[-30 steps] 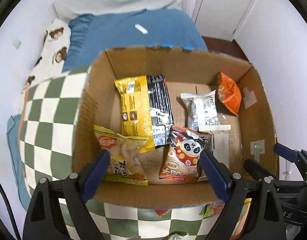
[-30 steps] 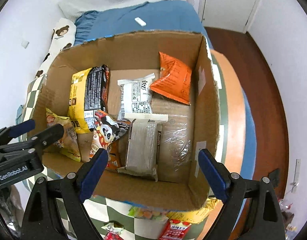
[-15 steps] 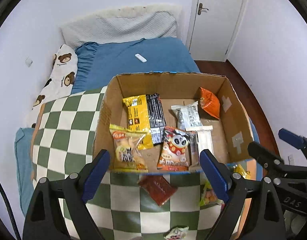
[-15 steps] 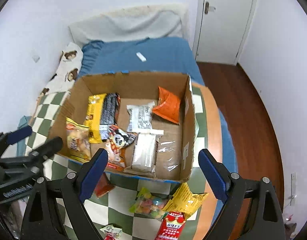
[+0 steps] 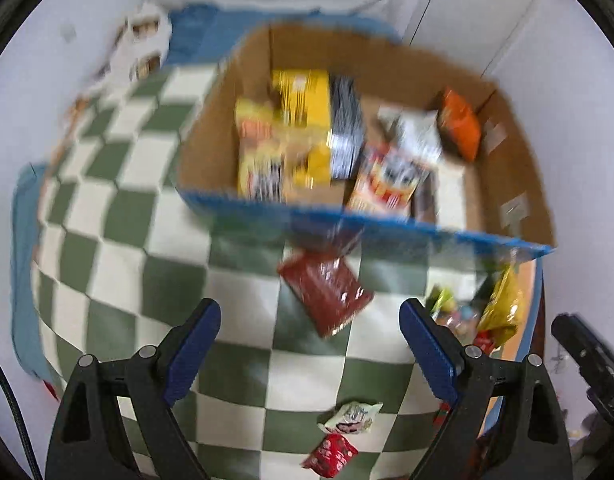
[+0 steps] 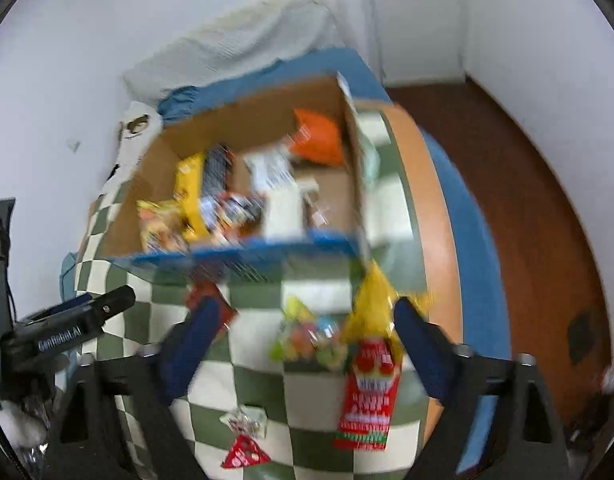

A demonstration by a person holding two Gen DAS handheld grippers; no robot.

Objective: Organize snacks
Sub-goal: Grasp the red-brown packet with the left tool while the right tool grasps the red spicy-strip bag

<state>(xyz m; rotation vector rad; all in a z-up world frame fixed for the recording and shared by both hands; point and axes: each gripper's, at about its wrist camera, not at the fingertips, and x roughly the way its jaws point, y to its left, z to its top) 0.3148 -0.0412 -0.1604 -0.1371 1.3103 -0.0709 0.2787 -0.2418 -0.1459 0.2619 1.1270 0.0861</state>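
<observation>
A cardboard box (image 5: 347, 216) with a blue front rim stands on the checkered blanket (image 5: 155, 272) and holds several snack packets. In front of it lies a dark red packet (image 5: 325, 290), just beyond my open left gripper (image 5: 309, 316), which holds nothing. In the blurred right wrist view the box (image 6: 247, 248) sits further off. My right gripper (image 6: 307, 312) hovers with its jaws closing over a colourful candy bag (image 6: 307, 336), a yellow bag (image 6: 371, 308) and a red-and-white packet (image 6: 367, 392). Its pads touch none of them.
Near the blanket's front edge lie a small white packet (image 5: 351, 422) and a small red one (image 5: 331, 454). The bed's blue sheet (image 6: 479, 280) and a wooden floor (image 6: 547, 220) are to the right. The other gripper (image 6: 79, 320) shows at the left.
Both grippers have drawn back from over the box toward the near part of the blanket, so the loose snacks in front now show. The right jaws stand slightly narrower.
</observation>
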